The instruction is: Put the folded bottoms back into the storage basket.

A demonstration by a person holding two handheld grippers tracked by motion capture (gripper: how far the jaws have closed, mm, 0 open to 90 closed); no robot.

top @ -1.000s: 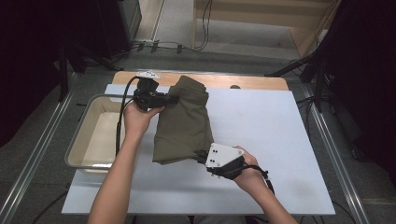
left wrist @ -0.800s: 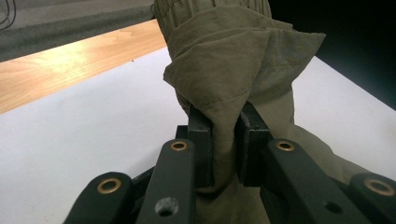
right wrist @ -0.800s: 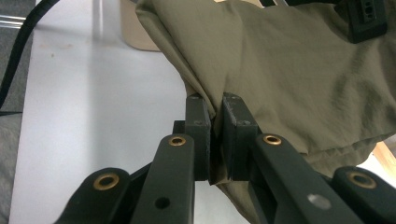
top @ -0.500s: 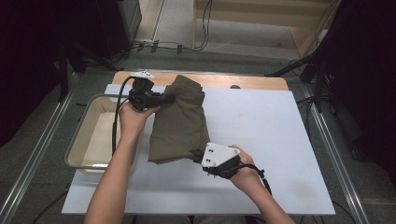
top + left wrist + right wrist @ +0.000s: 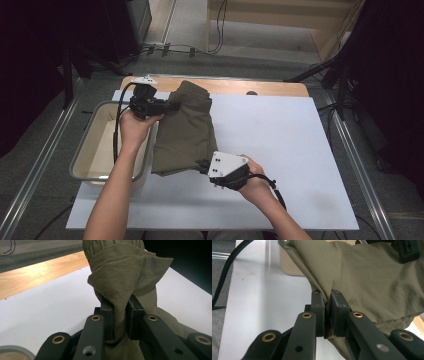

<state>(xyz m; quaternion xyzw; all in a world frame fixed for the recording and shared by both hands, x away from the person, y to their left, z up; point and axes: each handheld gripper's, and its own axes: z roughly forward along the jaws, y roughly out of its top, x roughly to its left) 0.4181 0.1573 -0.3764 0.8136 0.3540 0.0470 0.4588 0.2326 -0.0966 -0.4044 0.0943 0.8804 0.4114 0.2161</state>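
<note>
Olive garment (image 5: 184, 129) lies lengthwise away from the person, left gripper (image 5: 172, 106) and right gripper (image 5: 202, 166) clamping opposite ends.

Surroundings of the work area

A white tabletop (image 5: 280, 150) is seen, with a strip of bare wood (image 5: 260, 87) exposed along its far edge. A shallow beige tub (image 5: 95, 150) with a grey rim is set at the tabletop's left edge. Metal rails (image 5: 45, 160) are laid along the grey floor on either side. Black cables (image 5: 195, 47) are trailed across the floor beyond the tabletop, and a dark curtain (image 5: 390, 75) is hung at the right.
</note>
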